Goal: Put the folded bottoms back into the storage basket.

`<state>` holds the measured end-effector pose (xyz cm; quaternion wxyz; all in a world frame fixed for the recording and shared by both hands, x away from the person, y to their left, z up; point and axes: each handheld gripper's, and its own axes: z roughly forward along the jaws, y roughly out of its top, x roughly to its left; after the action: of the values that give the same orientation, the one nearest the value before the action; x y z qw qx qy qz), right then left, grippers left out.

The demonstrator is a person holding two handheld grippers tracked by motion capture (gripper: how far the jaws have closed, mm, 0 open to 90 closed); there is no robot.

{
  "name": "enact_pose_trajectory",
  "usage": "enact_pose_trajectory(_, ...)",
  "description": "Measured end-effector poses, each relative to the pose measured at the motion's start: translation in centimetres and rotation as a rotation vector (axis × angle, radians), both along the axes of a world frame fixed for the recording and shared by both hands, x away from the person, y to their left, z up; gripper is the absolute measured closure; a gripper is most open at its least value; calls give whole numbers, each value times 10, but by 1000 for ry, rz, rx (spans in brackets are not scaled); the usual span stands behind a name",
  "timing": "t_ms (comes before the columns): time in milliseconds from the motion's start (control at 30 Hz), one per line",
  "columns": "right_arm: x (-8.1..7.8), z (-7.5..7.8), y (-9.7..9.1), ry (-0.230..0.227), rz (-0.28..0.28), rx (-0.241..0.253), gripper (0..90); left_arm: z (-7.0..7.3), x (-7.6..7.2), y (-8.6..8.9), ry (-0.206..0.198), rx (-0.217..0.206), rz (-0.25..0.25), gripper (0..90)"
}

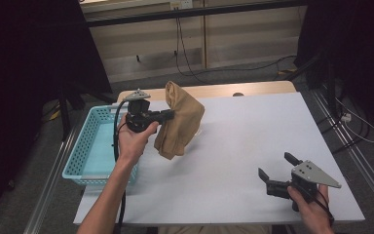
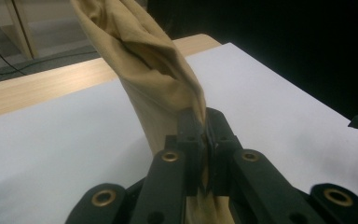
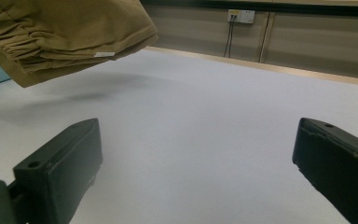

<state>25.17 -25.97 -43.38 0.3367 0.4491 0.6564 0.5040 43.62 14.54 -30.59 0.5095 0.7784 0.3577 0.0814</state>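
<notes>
A tan folded garment point(image 1: 180, 122) hangs above the white table point(image 1: 253, 136), held up by my left gripper point(image 1: 169, 115), which is shut on its edge. In the left gripper view the cloth point(image 2: 154, 79) rises from between the two closed jaws point(image 2: 205, 135). My right gripper point(image 1: 278, 169) rests near the table's front right corner, its jaws wide apart with nothing between them. The right gripper view has the garment's elastic waistband point(image 3: 60, 32) hanging above the table at the upper left, clear of the surface.
A light blue perforated basket point(image 1: 90, 146) stands at the table's left edge, beside my left forearm. A wooden strip point(image 1: 253, 88) runs along the far edge. Cables point(image 1: 185, 53) lie on the floor beyond, and dark curtains flank both sides.
</notes>
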Motion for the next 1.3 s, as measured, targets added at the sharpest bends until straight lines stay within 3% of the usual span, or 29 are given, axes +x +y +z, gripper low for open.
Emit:
enact_pose_trajectory(367,0,0,0,-2,0,0,14,14,-3,13,1,-20,2,867)
enact_pose_trajectory(800,0,0,0,-2,-1,-1,14,32,-10,37,-33,-60,25,867)
enact_pose_trajectory(1300,0,0,0,-3,0,-3,14,42,-14,55,-58,-87,46,867)
